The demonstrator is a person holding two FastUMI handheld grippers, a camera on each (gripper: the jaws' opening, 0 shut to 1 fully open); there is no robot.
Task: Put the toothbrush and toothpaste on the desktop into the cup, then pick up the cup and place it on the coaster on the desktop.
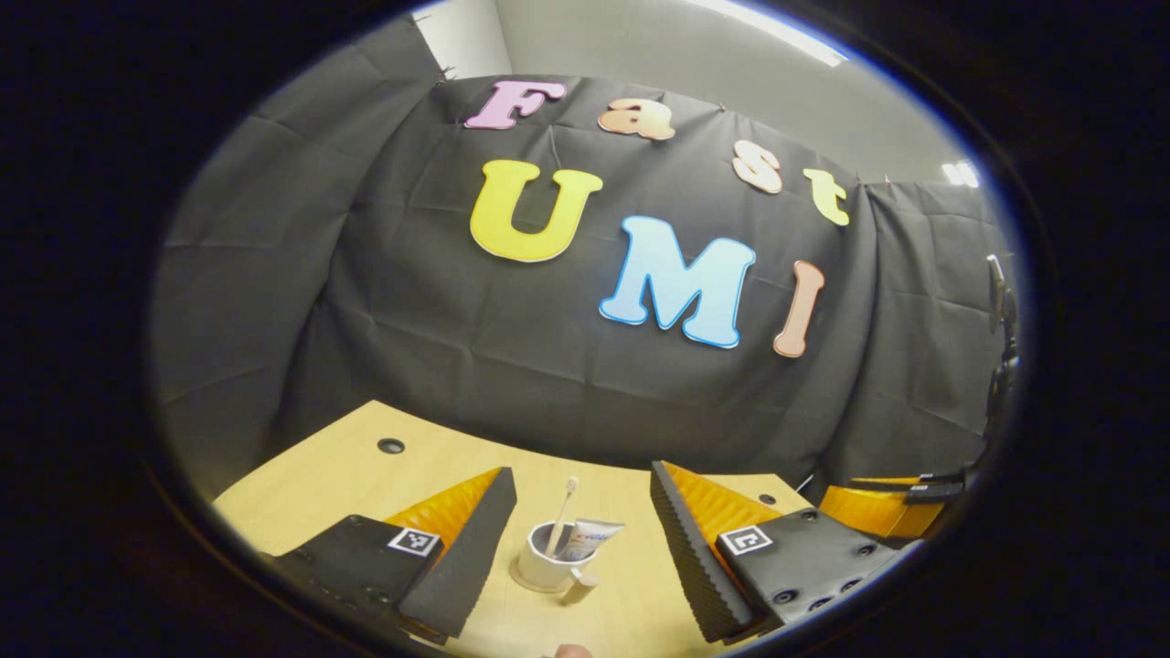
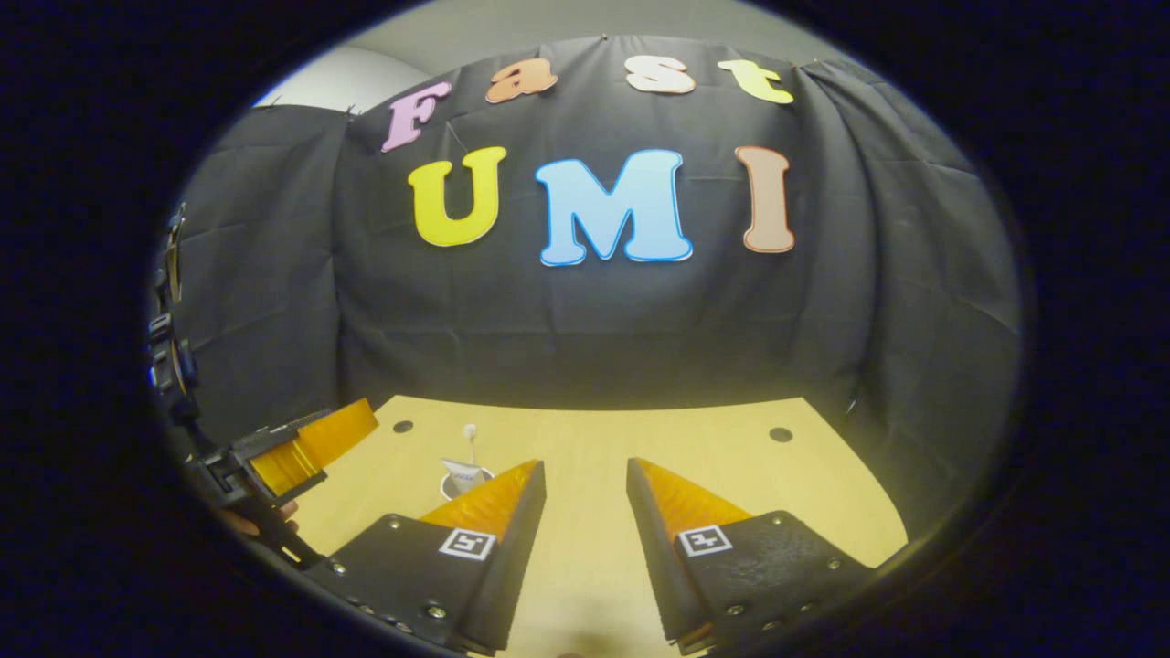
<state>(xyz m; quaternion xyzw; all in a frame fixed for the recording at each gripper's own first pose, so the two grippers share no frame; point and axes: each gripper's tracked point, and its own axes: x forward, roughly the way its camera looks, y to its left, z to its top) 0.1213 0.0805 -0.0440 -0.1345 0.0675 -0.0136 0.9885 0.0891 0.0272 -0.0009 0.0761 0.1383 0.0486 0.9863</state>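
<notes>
Black foam-lined fingers [image 1: 475, 548] of the left gripper [image 1: 578, 548] are seen spread wide apart at the bottom of the left gripper view, with nothing held between them. Just beyond them, centred in the gap, a white cup [image 1: 541, 565] stands upright on the wooden desktop [image 1: 347, 475]; it appears to sit on a pale round coaster [image 1: 523, 579], though only the coaster's rim can be made out. One toothbrush [image 1: 563, 514] rises upright from the cup, and one toothpaste tube [image 1: 587, 539] leans at its right side inside the rim. A small pale cylinder [image 1: 579, 587], perhaps the cup's handle or a separate piece, is seen just in front of the cup; which it is cannot be told. In the right gripper view, the right gripper [image 2: 585, 530] is likewise held with its fingers parted and empty above bare desktop, with the cup farther off to the left, partly hidden behind the left finger. The other gripper is seen at the far left edge there, with part of a hand behind it. Both loading steps are judged done, and the placing on the coaster appears done or nearly so. Little is called for next beyond confirming the seating and drawing clear without tipping the cup. Counted: two grippers, one cup, one toothbrush, one tube, one coaster.
</notes>
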